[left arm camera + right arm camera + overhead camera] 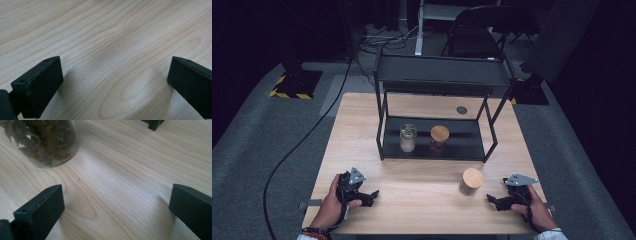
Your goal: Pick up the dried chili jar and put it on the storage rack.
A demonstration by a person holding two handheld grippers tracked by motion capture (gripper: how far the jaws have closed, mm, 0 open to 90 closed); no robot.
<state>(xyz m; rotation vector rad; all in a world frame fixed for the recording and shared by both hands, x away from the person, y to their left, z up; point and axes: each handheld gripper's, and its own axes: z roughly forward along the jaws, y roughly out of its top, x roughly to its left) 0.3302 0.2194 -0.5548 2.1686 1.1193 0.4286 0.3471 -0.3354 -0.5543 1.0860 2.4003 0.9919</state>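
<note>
A glass jar with a round wooden lid [472, 181] stands on the wooden table [422, 200] at the front right; its base, full of dried brown leaves [45, 140], shows in the right gripper view's upper left. My right gripper [491, 200] rests open on the table just right of that jar, jaws wide apart over bare wood [117, 202]. My left gripper [373, 196] lies open at the front left, with nothing between its jaws [115, 82]. On the black rack's lower shelf [462, 142] stand a metal-lidded jar [408, 138] and a wooden-lidded jar [439, 137].
The black two-tier metal rack [442, 75] takes up the table's far half; one foot of it [154, 124] shows in the right gripper view. A small dark round disc [461, 110] lies behind it. A cable [302, 145] runs over the floor at the left.
</note>
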